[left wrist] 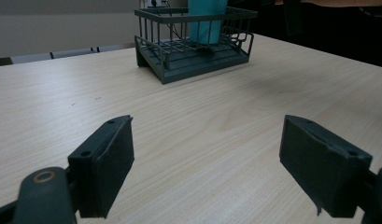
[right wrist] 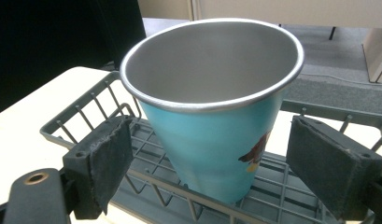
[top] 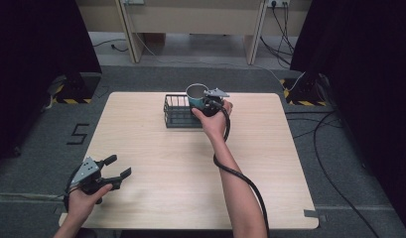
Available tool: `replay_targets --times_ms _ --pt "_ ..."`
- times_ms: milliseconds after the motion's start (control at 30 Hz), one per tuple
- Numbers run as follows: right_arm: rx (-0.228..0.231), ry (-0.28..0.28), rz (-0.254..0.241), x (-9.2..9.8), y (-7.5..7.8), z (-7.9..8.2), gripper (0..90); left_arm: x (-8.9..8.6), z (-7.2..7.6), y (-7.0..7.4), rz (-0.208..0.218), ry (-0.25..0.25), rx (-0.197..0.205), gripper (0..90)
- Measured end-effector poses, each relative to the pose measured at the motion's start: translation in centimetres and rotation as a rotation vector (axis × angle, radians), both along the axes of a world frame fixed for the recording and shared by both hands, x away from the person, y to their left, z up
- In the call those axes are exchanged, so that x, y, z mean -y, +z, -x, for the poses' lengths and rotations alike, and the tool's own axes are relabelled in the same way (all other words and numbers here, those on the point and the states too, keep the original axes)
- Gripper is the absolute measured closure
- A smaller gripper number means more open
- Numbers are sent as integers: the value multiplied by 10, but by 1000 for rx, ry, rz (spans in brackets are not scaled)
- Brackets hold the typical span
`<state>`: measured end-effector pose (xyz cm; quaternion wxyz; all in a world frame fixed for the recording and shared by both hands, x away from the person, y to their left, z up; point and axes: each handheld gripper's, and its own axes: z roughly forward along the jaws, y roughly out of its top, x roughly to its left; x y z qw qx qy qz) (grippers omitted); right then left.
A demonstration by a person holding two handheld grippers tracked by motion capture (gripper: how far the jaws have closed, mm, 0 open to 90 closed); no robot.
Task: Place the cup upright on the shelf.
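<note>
**Light metal cup in the wire rack, right tool spread wide around it**

Because the cup is thin steel with a teal coated wall and a rolled rim, it will likely be light, stiff and rather slick under flat pads. It stands in the dark wire rack at the upper centre of the high view, at the rack's right end. In the right gripper view it fills the middle of the frame, with the right tool spread wide, one jaw on each side of the tapered wall and neither touching. A hold across the mid-wall, below the flare, looks safest, since the taper could let it slide.

At lower left of the high view, the left tool hovers wide open over the bench, holding nothing.

The cup's base is hidden behind rack wires, and the small printed figure on its wall is cut off and unclear.
</note>
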<state>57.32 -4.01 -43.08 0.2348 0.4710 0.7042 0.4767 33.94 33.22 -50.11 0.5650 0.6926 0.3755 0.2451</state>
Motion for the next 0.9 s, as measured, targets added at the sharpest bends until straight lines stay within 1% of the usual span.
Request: replay_targets --times_ms 100,533,567,633,667,733,767,900 --pt "7 5 6 3 3 3 155 0 0 0 -1 -1 0 173" --pt "29 11 -5 15 10 19 155 1 0 0 -4 0 0 173" --pt "29 16 -6 16 11 23 154 1 0 0 -4 0 0 173" --pt "33 18 -4 17 11 24 154 1 0 0 -5 0 0 173" --pt "34 20 -4 20 12 28 154 1 0 0 -5 0 -1 173" --pt "34 20 -2 21 13 29 154 1 0 0 -6 0 0 173" --pt "36 21 -1 23 14 32 154 1 0 0 -7 0 0 173" --pt "39 21 0 29 16 38 154 1 0 0 -8 1 -1 173"
